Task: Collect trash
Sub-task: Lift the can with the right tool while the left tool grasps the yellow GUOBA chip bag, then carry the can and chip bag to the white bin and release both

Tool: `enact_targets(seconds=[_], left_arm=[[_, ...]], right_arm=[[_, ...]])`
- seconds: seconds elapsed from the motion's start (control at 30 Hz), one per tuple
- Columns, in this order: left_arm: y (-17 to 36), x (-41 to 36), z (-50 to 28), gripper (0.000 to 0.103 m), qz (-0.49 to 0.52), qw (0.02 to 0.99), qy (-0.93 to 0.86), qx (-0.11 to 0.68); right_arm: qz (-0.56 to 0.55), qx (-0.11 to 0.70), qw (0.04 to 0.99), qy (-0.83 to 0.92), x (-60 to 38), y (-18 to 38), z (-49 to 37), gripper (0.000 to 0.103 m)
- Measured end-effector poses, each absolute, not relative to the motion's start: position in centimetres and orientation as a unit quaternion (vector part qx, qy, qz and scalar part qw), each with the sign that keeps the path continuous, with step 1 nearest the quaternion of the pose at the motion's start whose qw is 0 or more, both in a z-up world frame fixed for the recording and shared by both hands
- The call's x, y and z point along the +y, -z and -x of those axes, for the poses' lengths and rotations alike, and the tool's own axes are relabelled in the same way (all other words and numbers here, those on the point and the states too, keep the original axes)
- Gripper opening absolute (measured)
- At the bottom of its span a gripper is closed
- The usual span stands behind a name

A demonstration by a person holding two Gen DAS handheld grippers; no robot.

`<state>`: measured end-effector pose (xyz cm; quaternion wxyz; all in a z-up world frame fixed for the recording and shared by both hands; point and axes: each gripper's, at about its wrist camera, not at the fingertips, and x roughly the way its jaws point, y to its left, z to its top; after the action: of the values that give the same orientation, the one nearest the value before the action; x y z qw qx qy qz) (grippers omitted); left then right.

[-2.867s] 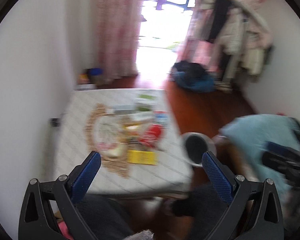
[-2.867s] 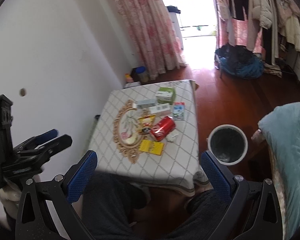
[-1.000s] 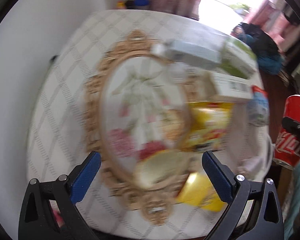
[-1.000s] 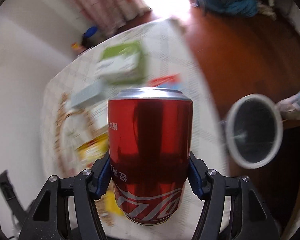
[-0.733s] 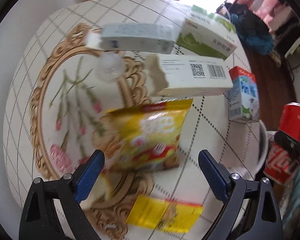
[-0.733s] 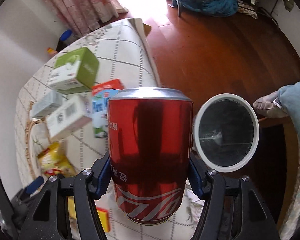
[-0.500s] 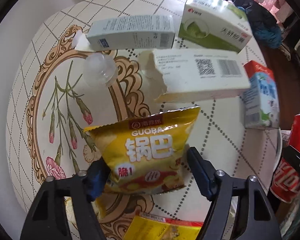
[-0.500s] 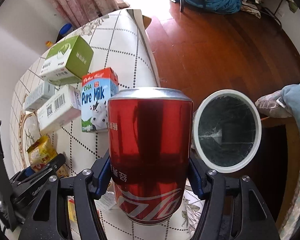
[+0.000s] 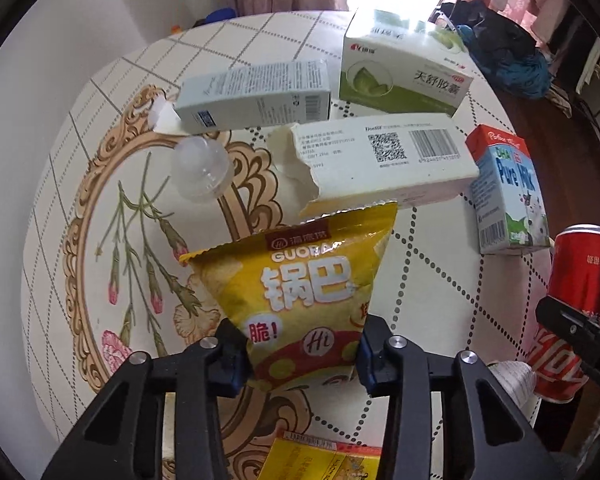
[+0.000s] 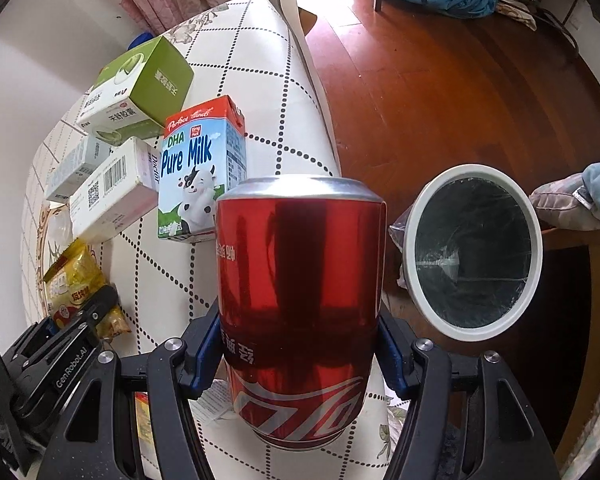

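Observation:
My left gripper [image 9: 300, 354] is shut on a yellow snack bag [image 9: 300, 284] over the table. The bag also shows in the right wrist view [image 10: 74, 280]. My right gripper [image 10: 300, 350] is shut on an upright red cola can [image 10: 300, 296], held above the table's right edge; the can also shows in the left wrist view [image 9: 580, 276]. A white-rimmed trash bin [image 10: 474, 254] with a dark liner stands on the floor to the right of the can.
On the patterned tablecloth [image 9: 420, 272] lie a milk carton [image 10: 200, 168], a torn white box [image 9: 384, 160], a grey-blue box [image 9: 256, 96], a green box [image 9: 404, 68], a clear plastic cap [image 9: 200, 168] and a yellow packet [image 9: 324, 460]. Wooden floor [image 10: 440, 92] lies right.
My left gripper closed in on the snack bag and now grips it. My right gripper, holding the can, has shifted slightly toward the bin side of the table.

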<state>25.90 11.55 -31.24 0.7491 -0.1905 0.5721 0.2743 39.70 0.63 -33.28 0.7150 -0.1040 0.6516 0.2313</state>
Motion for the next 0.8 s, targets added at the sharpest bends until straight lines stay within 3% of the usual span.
enact_targets(seconds=[0.33,0.63,0.8], left_arm=[[22.8,9.4,-23.5,0.037,0.157,0.800,-0.260,0.517],[14.9,3.5,-29.8,0.037,0.160,0.855,-0.162,0.466],[16.0,-0.4,-35.6,0.037,0.199,0.850,-0.069,0.483]], right_arm=[[0.063,0.620,0.742,-0.249,-2.7,29.4,-40.1,0.067],[0.006,0.563,0.789,-0.244,-11.9,21.8,-42.5,0.067],[0.007,0.549,0.808,-0.213,-18.3,20.1,-45.4,0.067]])
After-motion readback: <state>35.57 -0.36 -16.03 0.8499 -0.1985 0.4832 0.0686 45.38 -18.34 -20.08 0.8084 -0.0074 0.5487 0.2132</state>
